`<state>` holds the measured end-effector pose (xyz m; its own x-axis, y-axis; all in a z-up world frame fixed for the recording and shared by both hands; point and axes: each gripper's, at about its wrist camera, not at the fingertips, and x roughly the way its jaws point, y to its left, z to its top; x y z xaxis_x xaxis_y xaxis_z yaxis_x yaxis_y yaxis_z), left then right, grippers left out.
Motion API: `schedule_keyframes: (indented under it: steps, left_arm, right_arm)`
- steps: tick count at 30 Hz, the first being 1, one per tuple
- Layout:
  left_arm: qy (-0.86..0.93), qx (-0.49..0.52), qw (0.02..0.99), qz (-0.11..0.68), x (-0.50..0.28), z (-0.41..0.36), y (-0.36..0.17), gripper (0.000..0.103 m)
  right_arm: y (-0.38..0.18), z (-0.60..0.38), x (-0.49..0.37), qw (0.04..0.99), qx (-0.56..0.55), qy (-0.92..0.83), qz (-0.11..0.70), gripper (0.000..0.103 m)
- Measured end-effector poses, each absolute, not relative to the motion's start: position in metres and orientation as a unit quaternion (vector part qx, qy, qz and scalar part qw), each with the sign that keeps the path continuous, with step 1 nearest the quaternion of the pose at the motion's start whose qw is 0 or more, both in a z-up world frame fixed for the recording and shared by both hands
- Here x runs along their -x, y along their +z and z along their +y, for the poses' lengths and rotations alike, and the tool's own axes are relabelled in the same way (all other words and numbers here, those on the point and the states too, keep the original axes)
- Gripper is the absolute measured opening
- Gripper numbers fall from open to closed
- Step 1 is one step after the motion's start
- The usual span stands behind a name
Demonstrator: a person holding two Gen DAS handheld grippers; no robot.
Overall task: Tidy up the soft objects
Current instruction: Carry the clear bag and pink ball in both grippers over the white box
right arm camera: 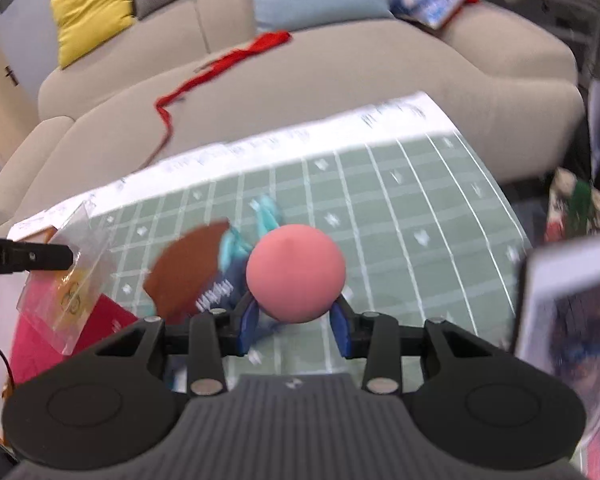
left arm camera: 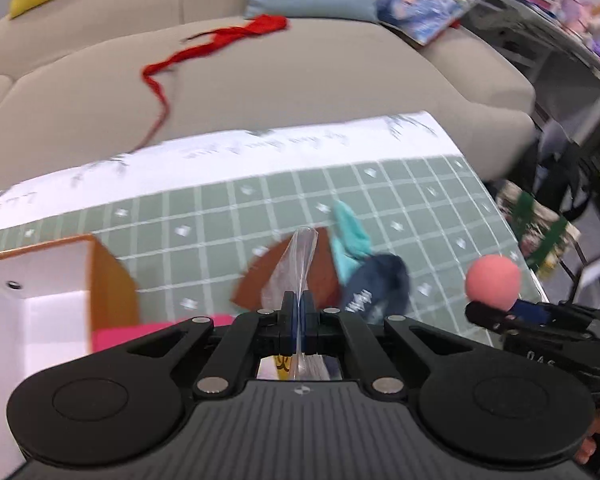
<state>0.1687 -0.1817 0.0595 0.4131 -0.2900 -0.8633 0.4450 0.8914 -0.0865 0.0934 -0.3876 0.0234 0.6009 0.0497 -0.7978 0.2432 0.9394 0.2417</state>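
Observation:
My left gripper (left arm camera: 299, 312) is shut on a clear plastic bag (left arm camera: 296, 268), which hangs above the green grid tablecloth (left arm camera: 228, 216); the right wrist view shows that bag (right arm camera: 70, 280) at the left with a yellow print inside. A pink foam ball (right arm camera: 296, 276) sits between the blue pads of my right gripper (right arm camera: 296, 322), gripped and held over the table. The ball (left arm camera: 493, 282) also shows at the right of the left wrist view. On the cloth lie a brown piece (right arm camera: 184, 272), a teal cloth (left arm camera: 350, 236) and a dark blue cloth with white letters (left arm camera: 376, 288).
An open white box with orange sides (left arm camera: 56, 292) stands at the left, a pink cloth (right arm camera: 72, 336) beside it. Behind the table is a grey sofa (left arm camera: 300, 80) with a red ribbon (left arm camera: 204, 50), yellow and blue cushions, and a magazine. A white frame (right arm camera: 572, 312) crowds the right.

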Motion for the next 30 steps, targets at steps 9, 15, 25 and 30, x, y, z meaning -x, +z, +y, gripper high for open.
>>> schedule_keyframes:
  steps: [9,15,25,30]
  left_arm:
    - [-0.148,-0.053,0.866,0.474,-0.206,-0.107,0.09,0.001]
    - [-0.115,-0.032,0.876,0.468,-0.213,-0.042,0.101,0.001]
    - [-0.12,-0.016,0.876,0.466,-0.203,0.05,0.078,0.003]
    - [-0.11,-0.029,0.877,0.466,-0.204,0.072,0.051,0.002]
  right_arm:
    - [0.069,-0.314,-0.143,0.901,-0.128,-0.008,0.414,0.038]
    - [0.098,-0.242,-0.157,0.913,-0.123,0.047,0.386,0.038]
    - [0.083,-0.101,-0.179,0.893,-0.037,0.156,0.419,0.038]
    - [0.055,-0.057,-0.19,0.884,0.023,0.154,0.442,0.038]
